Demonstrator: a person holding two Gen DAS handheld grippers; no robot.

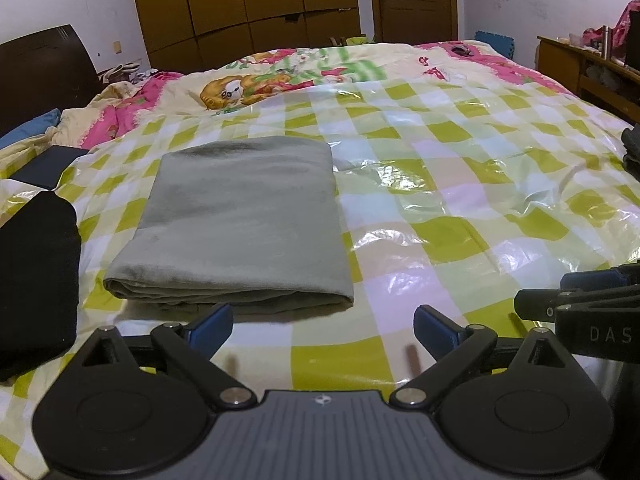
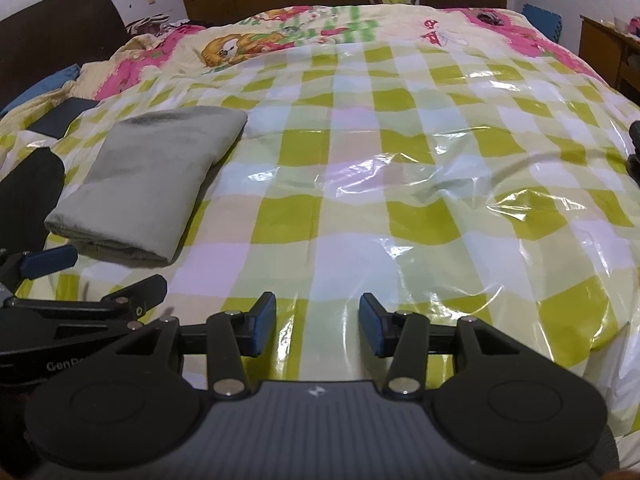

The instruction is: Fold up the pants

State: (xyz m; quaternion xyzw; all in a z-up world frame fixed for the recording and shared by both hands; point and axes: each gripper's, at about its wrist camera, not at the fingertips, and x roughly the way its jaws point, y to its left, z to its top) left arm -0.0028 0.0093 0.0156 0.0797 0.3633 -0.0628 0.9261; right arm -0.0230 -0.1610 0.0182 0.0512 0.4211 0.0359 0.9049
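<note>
I count one pair of grey pants (image 1: 236, 216), folded into a flat rectangle and lying on the glossy green-and-white checked sheet (image 1: 440, 184) that covers the bed, left of centre and just beyond my left gripper (image 1: 323, 330). That gripper's two blue pads (image 1: 210, 326) stand wide apart with nothing between them, only sheet beneath. My right gripper (image 2: 317, 328) sits further right, well apart from the pants, its two pads (image 2: 262, 326) at a middling gap and likewise empty. From the right view I see the pants (image 2: 148, 184) to the near left, with the left gripper's arm (image 2: 80, 308) just in front of them. One black folded item (image 1: 36, 280) lies at the left edge, near the pants but not touching. At the far end I see one cartoon-printed quilt (image 1: 288, 76) and one brown wardrobe (image 1: 248, 4).
</note>
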